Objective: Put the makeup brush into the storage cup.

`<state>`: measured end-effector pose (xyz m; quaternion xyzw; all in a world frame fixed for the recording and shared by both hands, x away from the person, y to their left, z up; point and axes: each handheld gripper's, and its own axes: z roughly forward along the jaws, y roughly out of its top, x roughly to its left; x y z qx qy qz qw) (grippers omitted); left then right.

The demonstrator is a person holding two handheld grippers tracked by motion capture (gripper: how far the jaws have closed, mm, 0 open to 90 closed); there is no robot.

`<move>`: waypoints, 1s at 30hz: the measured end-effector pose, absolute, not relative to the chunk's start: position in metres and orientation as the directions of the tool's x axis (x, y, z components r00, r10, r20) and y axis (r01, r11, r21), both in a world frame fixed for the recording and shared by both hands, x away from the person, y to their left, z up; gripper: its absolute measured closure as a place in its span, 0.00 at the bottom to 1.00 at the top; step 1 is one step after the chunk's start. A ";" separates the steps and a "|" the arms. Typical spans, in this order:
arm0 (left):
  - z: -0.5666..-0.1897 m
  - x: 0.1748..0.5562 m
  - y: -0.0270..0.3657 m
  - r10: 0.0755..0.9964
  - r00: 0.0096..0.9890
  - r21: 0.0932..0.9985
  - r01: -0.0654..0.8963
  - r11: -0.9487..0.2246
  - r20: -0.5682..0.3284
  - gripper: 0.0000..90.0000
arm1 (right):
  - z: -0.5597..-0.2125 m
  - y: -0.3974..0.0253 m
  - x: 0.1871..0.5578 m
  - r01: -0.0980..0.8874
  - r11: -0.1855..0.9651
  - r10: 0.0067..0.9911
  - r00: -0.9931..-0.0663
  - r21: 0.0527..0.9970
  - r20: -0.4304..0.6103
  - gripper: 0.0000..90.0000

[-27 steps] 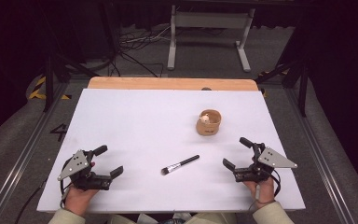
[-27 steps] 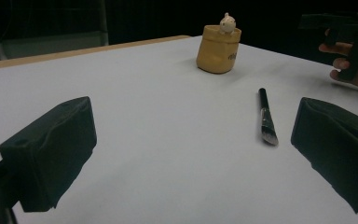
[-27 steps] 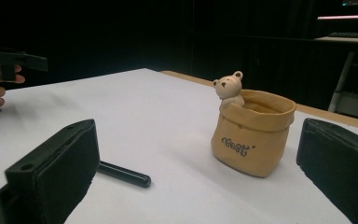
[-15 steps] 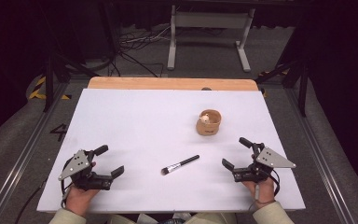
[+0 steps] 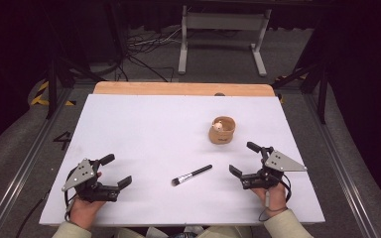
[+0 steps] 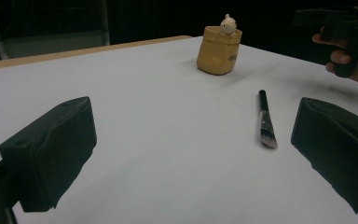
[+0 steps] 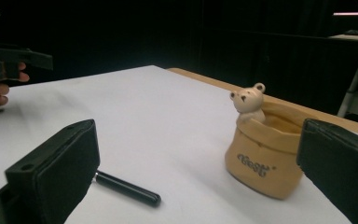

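Table top (image 5: pixel 144 134): matt white, smooth; bare wood strip (image 5: pixel 178 89) at far edge. Bear pot (image 7: pixel 265 151): glossy tan ceramic. Brush (image 5: pixel 192 175): glossy black handle. Jaws matt black.

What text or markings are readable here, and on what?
"Best": dark script on the front of the tan bear pot, last letters uncertain.
"4": dark mark on the floor left of the table.
Dark print on the pot in the left gripper view: too blurred to read.

the brush (image 5: pixel 192 175) lies on the table (image 5: pixel 144 129) between the two jaw pairs; the pot (image 5: pixel 222 131) stands beyond the right jaws.
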<state>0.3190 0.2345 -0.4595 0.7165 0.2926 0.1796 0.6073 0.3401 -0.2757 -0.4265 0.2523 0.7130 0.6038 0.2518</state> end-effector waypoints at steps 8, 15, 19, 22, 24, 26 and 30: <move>-0.459 0.319 0.235 0.639 0.761 0.974 0.211 -0.082 -0.111 0.01 | -0.418 -0.256 0.352 0.057 0.145 0.621 -0.782 0.988 -0.046 0.00; -0.460 0.320 0.235 0.642 0.761 0.974 0.204 -0.098 -0.094 0.01 | -0.413 -0.240 0.358 0.042 0.145 0.588 -0.807 0.989 -0.051 0.00; -0.459 0.319 0.235 0.643 0.760 0.974 0.206 -0.092 -0.100 0.01 | -0.411 -0.233 0.362 0.040 0.142 0.581 -0.812 0.989 -0.051 0.00; -0.459 0.319 0.235 0.640 0.761 0.973 0.212 -0.090 -0.106 0.01 | -0.408 -0.228 0.365 0.036 0.142 0.573 -0.818 0.989 -0.053 0.00; -0.459 0.319 0.235 0.642 0.760 0.974 0.208 -0.093 -0.101 0.01 | -0.406 -0.224 0.367 0.036 0.144 0.565 -0.823 0.989 -0.052 0.00; -0.459 0.319 0.235 0.644 0.758 0.974 0.206 -0.094 -0.098 0.01 | -0.404 -0.222 0.370 0.048 0.131 0.556 -0.830 0.990 -0.034 0.00; -0.459 0.319 0.236 0.644 0.760 0.974 0.204 -0.098 -0.094 0.01 | -0.402 -0.216 0.374 0.053 0.126 0.548 -0.836 0.991 -0.025 0.00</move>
